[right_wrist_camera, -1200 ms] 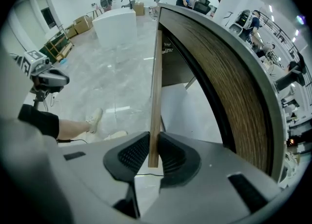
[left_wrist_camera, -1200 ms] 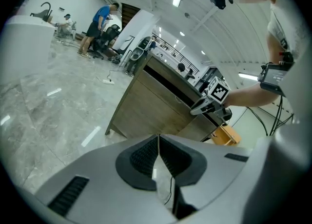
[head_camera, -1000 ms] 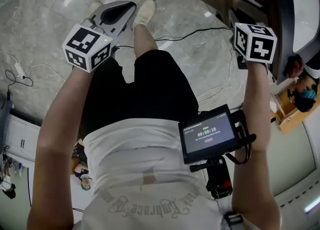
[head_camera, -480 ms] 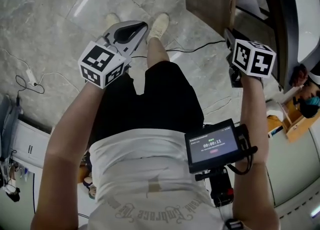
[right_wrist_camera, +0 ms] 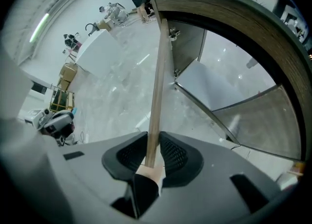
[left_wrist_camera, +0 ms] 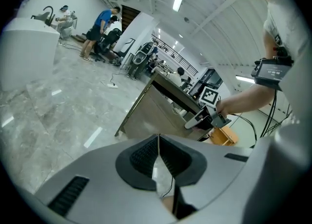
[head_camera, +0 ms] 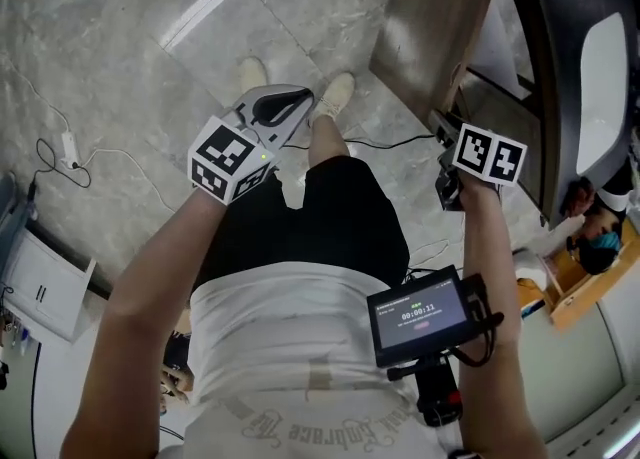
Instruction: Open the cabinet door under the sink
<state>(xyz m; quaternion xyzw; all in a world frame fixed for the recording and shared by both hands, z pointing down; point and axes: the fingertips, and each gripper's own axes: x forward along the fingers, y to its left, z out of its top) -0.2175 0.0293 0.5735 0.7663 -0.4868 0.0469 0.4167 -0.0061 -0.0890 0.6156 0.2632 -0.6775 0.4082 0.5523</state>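
Note:
The wooden cabinet door [head_camera: 430,37] under the sink [head_camera: 600,77] stands swung out over the marble floor. My right gripper [head_camera: 445,142] points steeply down at the door's free edge. In the right gripper view the thin door edge [right_wrist_camera: 157,96] runs straight between the pads [right_wrist_camera: 171,153] and fills the gap; the jaws have just been opening a little around it. Behind it the cabinet's inside [right_wrist_camera: 214,86] shows. My left gripper [head_camera: 297,100] hangs shut and empty over the floor, left of the door. The left gripper view shows its pads [left_wrist_camera: 146,155] meeting, with the door [left_wrist_camera: 156,115] ahead.
The dark counter [head_camera: 555,57] runs along the right. Cables [head_camera: 70,152] lie on the floor at the left beside a white cabinet [head_camera: 40,292]. The person's shoes [head_camera: 340,92] stand near the door. A wooden box [head_camera: 570,282] sits at the right. People [left_wrist_camera: 100,28] work far off.
The door has swung further out, with my right gripper staying at its edge and rolling. My left gripper has drifted right and up in the head view, still shut.

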